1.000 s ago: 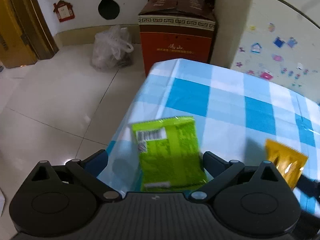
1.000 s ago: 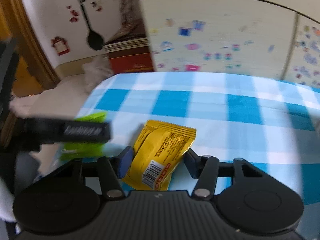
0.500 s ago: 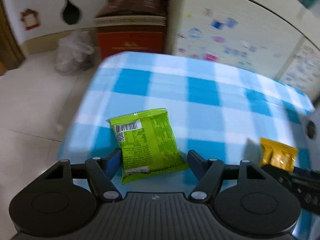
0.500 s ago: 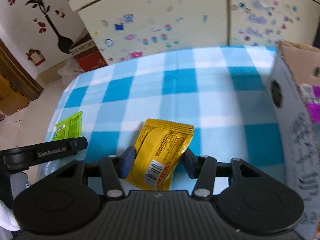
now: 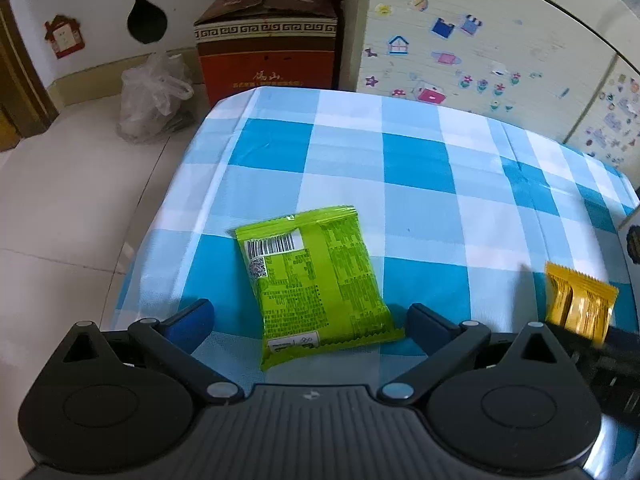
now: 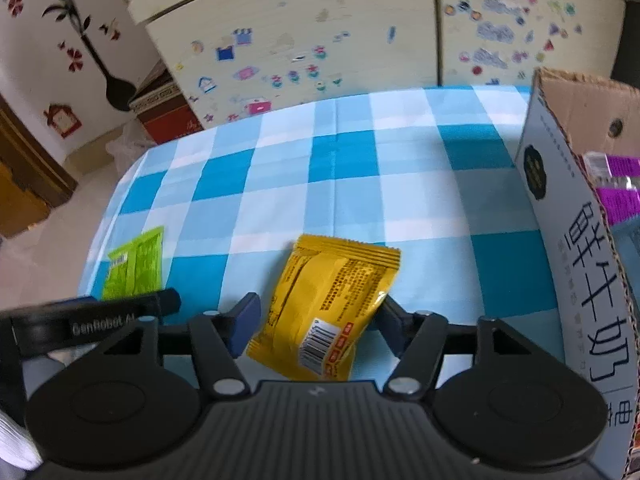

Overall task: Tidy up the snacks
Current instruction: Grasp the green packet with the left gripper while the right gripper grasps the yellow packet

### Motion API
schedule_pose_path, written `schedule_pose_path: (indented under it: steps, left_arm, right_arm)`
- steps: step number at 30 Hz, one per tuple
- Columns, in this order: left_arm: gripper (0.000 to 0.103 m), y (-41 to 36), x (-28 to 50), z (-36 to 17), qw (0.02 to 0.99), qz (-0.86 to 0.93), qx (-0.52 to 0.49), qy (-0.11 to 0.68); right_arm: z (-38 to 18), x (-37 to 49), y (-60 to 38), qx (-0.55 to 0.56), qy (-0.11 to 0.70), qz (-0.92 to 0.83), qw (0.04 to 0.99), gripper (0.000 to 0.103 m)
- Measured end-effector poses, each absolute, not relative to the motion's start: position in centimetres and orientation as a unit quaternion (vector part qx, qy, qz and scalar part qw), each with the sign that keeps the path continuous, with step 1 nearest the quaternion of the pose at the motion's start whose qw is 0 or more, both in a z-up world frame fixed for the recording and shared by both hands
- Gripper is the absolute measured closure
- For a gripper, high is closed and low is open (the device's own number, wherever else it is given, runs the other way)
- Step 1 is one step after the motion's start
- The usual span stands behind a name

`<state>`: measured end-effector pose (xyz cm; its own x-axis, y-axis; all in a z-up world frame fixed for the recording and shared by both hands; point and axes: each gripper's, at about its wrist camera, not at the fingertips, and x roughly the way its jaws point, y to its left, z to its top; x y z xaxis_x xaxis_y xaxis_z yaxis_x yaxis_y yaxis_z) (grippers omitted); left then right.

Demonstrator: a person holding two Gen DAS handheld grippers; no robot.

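A green snack packet lies flat on the blue checked tablecloth, between the wide-open fingers of my left gripper, not clamped. It also shows in the right wrist view. My right gripper is shut on a yellow snack packet and holds it above the cloth. The yellow packet also shows at the right in the left wrist view. A cardboard box stands at the right with a purple packet inside.
The table's left edge drops to a tiled floor. A red carton and a plastic bag stand on the floor beyond it. A sticker-covered cabinet stands behind the table.
My left gripper's fingers have spread wider around the green packet, which now lies flat on the cloth. My right gripper has carried the yellow packet rightward, closer to the cardboard box.
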<state>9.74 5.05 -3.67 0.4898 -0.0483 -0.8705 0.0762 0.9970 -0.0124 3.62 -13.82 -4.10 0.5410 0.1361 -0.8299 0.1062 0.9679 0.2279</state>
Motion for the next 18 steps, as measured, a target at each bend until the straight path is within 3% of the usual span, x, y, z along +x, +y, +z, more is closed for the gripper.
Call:
schedule_pose_path:
  steps: [18]
  left_arm:
    - [0.0, 4.3, 10.8, -3.4, 0.855, -0.033, 0.017, 0.517]
  right_arm:
    - [-4.1, 3.5, -12.9, 0.095, 0.48, 0.006, 0.872, 0.036]
